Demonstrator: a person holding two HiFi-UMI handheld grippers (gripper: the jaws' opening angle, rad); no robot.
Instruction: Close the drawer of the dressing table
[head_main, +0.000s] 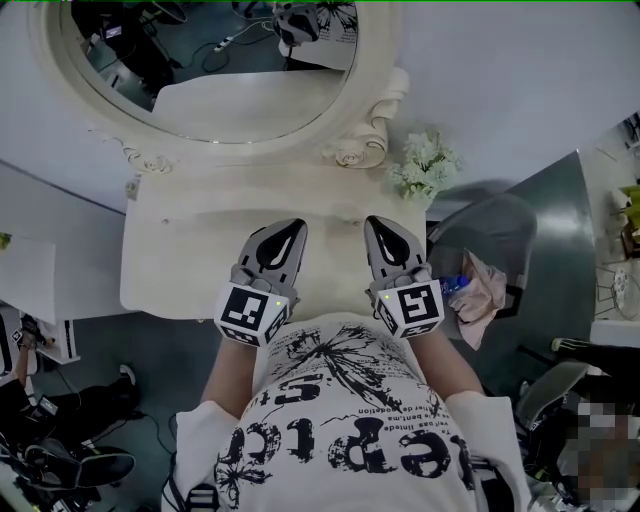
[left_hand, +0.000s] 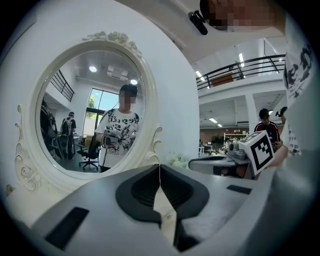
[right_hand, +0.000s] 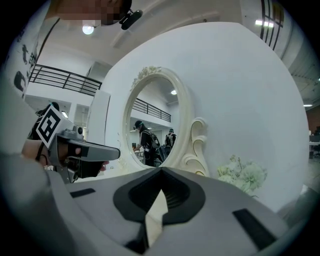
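Note:
The cream dressing table stands against the white wall, with its oval mirror above. Its drawer shows in no view; the tabletop and my body hide the front. My left gripper hovers over the front middle of the tabletop, jaws together, nothing held. My right gripper sits beside it to the right, also shut and empty. In the left gripper view the left gripper points level at the mirror. The right gripper faces the mirror's frame in the right gripper view.
A bunch of white flowers stands at the table's back right corner. To the right of the table is a grey bin with pink paper and a blue item inside. Office chairs and cables lie on the floor at lower left.

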